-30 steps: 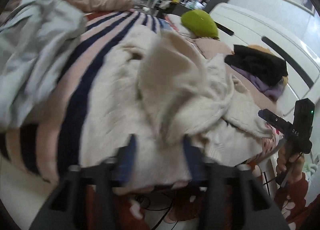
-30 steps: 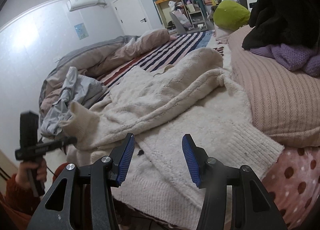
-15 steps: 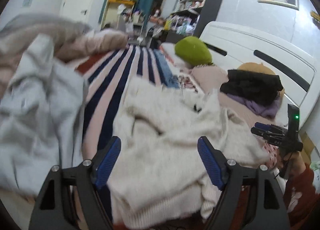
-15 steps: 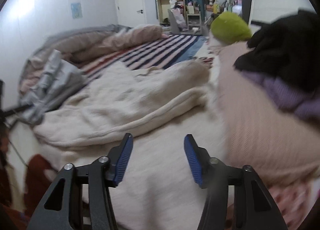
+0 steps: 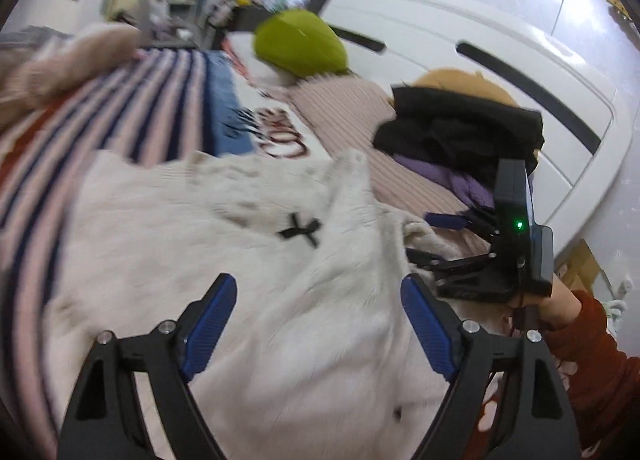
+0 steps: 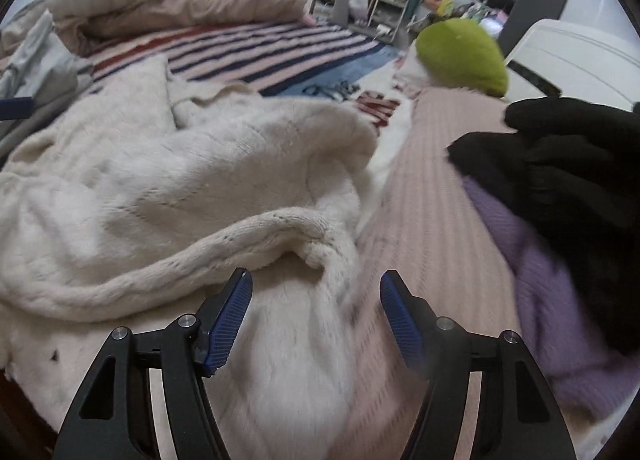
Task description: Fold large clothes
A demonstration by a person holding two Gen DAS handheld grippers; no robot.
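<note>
A large cream knitted sweater (image 5: pixel 240 244) lies crumpled on the bed, with a small black bow (image 5: pixel 301 228) on its front. It also fills the left of the right wrist view (image 6: pixel 192 179), where a ribbed hem fold (image 6: pixel 256 232) curls just ahead of the fingers. My left gripper (image 5: pixel 318 324) is open and empty, low over the sweater. My right gripper (image 6: pixel 316 320) is open and empty over the sweater's right edge; it shows in the left wrist view (image 5: pixel 436 236) at the right, held by a hand in a red sleeve.
A striped blanket (image 6: pixel 256 51) covers the bed behind the sweater. A pink ribbed pillow (image 6: pixel 432 179) with black (image 6: pixel 560 147) and purple clothes (image 6: pixel 540 280) lies at the right. A green cushion (image 5: pixel 300 43) and white headboard (image 5: pixel 480 59) stand behind. Grey bedding (image 6: pixel 36 55) lies far left.
My left gripper let go of the sweater, opened and swung right toward the headboard. My right gripper moved forward over the sweater's right edge and stayed open.
</note>
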